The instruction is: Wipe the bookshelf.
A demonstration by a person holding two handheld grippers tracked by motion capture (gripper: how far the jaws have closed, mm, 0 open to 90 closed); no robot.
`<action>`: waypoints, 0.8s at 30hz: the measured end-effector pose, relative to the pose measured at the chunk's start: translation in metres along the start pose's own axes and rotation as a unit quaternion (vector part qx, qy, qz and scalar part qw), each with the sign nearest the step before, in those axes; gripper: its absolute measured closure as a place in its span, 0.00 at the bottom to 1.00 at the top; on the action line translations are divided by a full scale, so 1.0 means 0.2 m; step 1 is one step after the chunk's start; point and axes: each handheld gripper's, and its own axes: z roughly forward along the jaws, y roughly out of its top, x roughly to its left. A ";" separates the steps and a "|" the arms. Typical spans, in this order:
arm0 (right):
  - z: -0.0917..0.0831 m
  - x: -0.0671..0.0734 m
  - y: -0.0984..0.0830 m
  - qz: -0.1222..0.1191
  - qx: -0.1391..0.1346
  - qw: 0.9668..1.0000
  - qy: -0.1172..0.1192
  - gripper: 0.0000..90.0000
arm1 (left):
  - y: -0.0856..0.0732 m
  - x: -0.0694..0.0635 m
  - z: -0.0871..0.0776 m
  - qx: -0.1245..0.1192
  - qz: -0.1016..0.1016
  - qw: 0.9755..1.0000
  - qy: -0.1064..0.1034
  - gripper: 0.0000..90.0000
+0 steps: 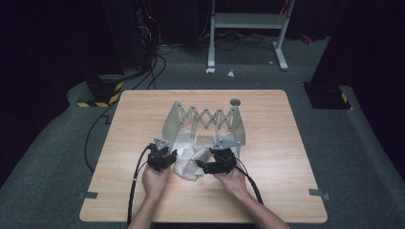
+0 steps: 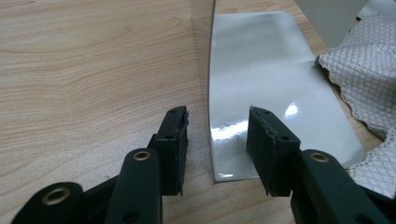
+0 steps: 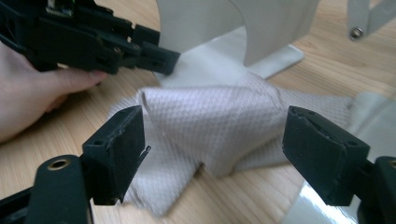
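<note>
High view: crumpled white cloth [image 1: 191, 162] lies on the table [image 1: 143, 109] between both grippers, in front of the grey folding rack [image 1: 205, 119], nearer the right gripper [image 1: 200, 166]. Right gripper view: cloth straight ahead, its folded ridge running crosswise, jaws spread wide, gripping nothing. Left gripper [image 2: 217, 140] half open over a rack foot plate [image 2: 266, 84], cloth off to its right.

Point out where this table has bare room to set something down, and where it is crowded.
Bare wood lies left of the folding board toward the table edge, right of it, and along the near edge. It is crowded at the middle, where the cloth lies between the left gripper and right gripper.
</note>
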 end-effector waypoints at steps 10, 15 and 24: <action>0.15 0.00 0.01 -0.005 0.050 0.999 -0.006 0.19 | 0.00 0.00 0.00 -0.001 0.002 1.000 -0.002 0.65; 0.19 0.00 -0.01 -0.014 0.074 0.997 -0.018 0.26 | 0.00 0.00 0.00 -0.001 0.003 1.000 -0.002 0.64; 0.20 0.01 -0.02 -0.034 0.074 0.996 -0.036 0.53 | 0.00 0.00 0.00 0.000 0.005 1.000 -0.005 0.64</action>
